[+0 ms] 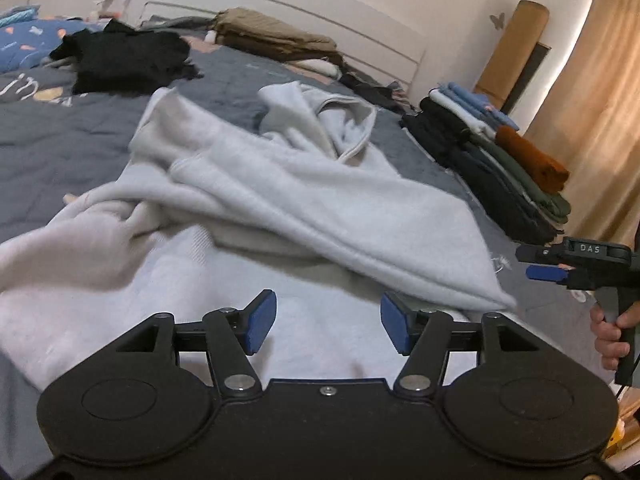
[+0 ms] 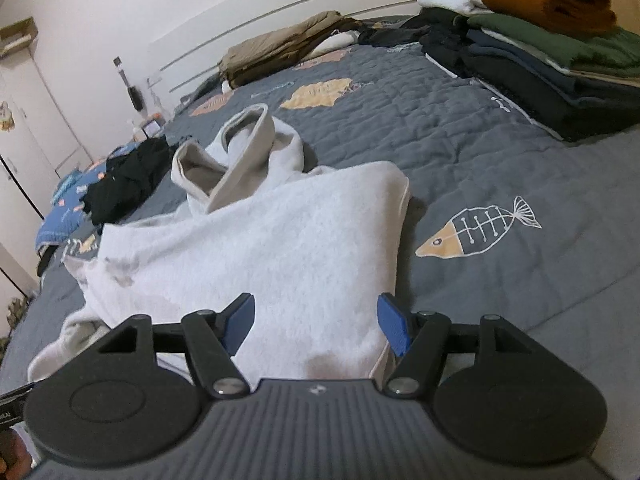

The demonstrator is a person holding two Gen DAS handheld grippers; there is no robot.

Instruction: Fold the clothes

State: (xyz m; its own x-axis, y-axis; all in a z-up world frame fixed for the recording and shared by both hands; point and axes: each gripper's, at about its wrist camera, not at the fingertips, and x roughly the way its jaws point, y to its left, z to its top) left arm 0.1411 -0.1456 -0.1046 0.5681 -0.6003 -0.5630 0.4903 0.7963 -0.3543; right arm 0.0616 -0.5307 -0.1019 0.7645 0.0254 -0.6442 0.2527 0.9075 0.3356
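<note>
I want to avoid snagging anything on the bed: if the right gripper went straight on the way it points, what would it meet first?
Most likely the pale grey sweatshirt. The right gripper is open, and the cloth lies directly ahead between its fingers. How high the gripper sits above the cloth is unclear, so it may skim the body before reaching the bunched hood.

light grey hoodie [image 2: 256, 240]: soft fleecy knit cloth, matt. bedspread [image 2: 460, 152]: quilted stitched cloth, matt, printed fish. left gripper [image 1: 328, 322] and right gripper [image 2: 316, 322]: matt black plastic, dull blue rubbery pads, shiny metal pivot pins. headboard [image 1: 280, 12]: smooth white panel.
</note>
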